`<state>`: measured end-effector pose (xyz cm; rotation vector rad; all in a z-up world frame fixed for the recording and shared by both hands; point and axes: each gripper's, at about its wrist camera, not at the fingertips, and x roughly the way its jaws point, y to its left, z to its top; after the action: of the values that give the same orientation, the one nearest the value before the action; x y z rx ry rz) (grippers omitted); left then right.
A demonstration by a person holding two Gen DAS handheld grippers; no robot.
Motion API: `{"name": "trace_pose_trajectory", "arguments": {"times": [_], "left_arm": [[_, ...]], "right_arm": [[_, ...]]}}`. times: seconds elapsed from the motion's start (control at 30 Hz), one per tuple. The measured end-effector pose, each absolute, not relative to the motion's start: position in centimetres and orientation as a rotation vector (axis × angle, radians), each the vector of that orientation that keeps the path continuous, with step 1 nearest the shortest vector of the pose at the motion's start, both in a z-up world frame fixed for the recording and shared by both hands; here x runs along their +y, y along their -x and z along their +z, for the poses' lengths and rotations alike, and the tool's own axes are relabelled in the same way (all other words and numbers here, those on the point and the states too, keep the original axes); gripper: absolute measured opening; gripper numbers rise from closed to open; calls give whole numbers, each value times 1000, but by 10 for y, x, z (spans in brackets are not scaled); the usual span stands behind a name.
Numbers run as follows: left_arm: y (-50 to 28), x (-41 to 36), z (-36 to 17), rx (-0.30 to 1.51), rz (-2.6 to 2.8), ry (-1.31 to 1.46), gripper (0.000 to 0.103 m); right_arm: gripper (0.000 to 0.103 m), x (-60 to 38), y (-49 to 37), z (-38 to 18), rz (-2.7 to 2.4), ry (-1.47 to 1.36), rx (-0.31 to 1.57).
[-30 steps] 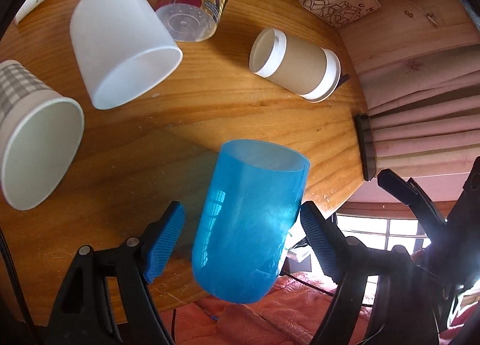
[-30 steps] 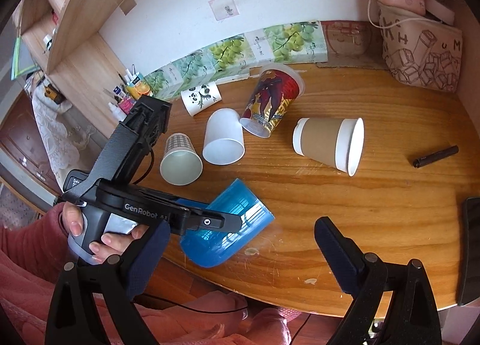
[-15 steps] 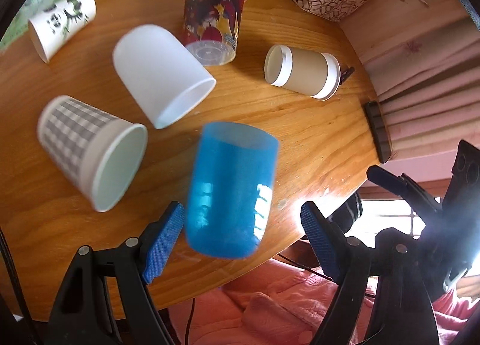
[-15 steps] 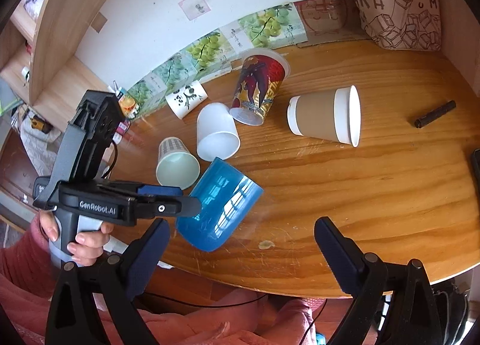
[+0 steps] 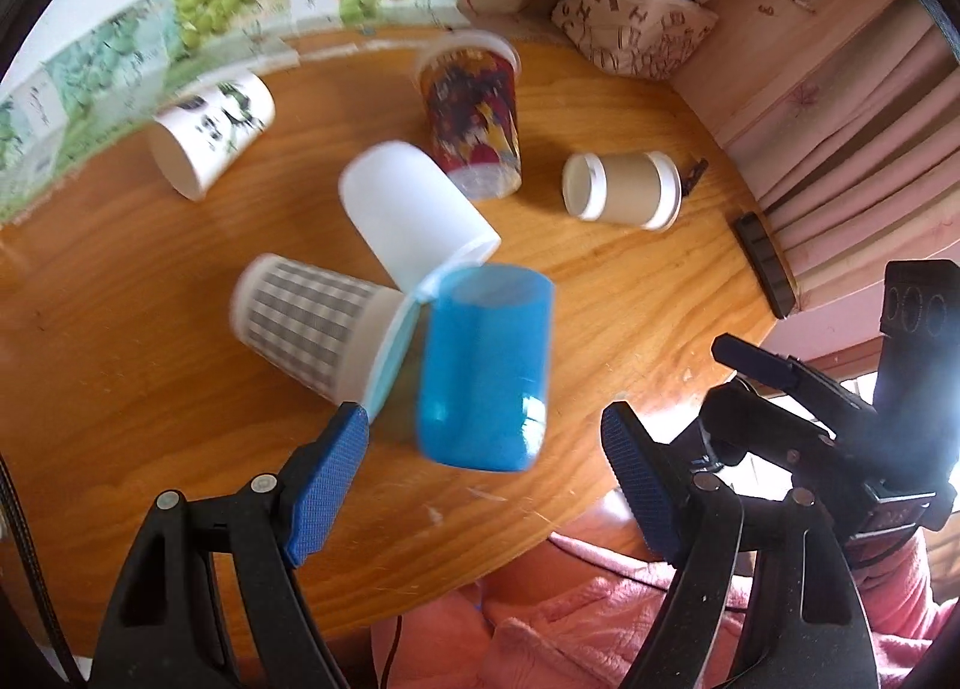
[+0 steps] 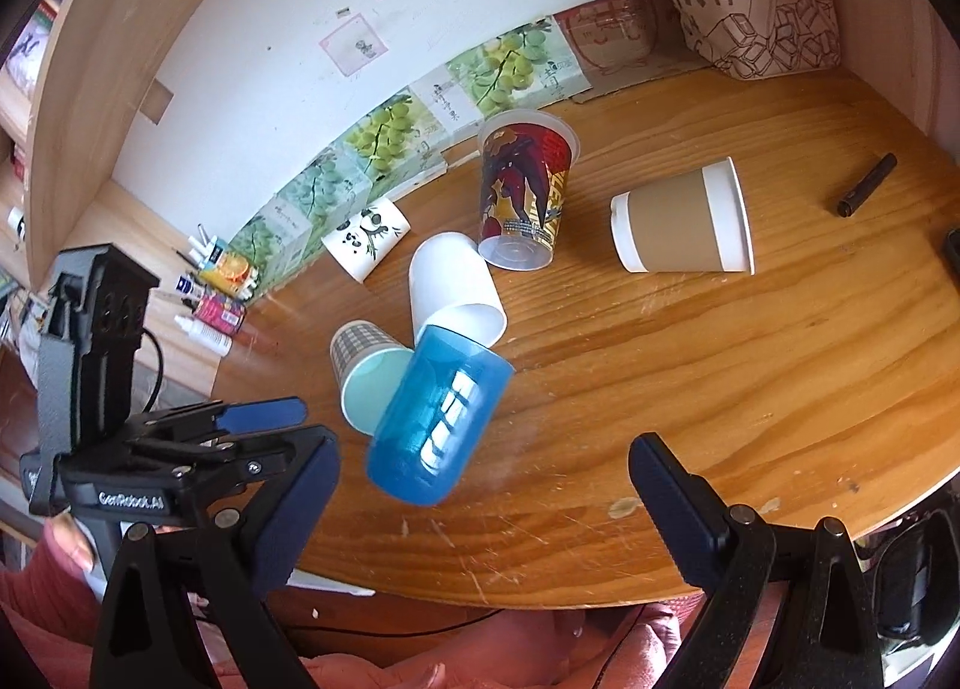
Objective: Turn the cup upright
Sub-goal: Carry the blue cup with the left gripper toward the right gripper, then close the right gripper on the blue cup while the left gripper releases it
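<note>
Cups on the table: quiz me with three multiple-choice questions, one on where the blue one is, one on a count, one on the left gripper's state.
1. Where is the blue cup?
A. Near the table's front edge, beside the checked cup
B. Against the wall
C. Inside the bag

2. How many cups are on the table?
A. Four
B. Six
C. Eight

3. The left gripper is:
A. Shut on the blue cup
B. Shut on a pen
C. Open, holding nothing

Answers:
1 A: the blue cup is next to the checked cup, near the table edge.
2 B: six cups show in the right wrist view.
3 C: the left gripper has its fingers spread apart.
</note>
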<state>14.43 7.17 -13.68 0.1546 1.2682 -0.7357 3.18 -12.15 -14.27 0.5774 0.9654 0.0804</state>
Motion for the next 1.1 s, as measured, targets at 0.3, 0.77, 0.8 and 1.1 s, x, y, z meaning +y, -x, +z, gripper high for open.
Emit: {"name": "trace_pose_trajectory", "arguments": {"times": [0.3,0.77,0.8,1.1], "left_arm": [[-147,103,-116,1043,-676,-233,83],[-154,110,-125,970,-851,-340,83],[-155,110,-126,971,-858,-351,83],[-166,105,-142,1010,-938,-428,83]], "right_arm": [[98,-102,-40,-143,-30,-631,929],[98,-86,-63,-181,-325,-668,1015],[98,-85,-66,-184,-330,-664,1026],[98,-71,-95,-202,-345,-685,1035]]}}
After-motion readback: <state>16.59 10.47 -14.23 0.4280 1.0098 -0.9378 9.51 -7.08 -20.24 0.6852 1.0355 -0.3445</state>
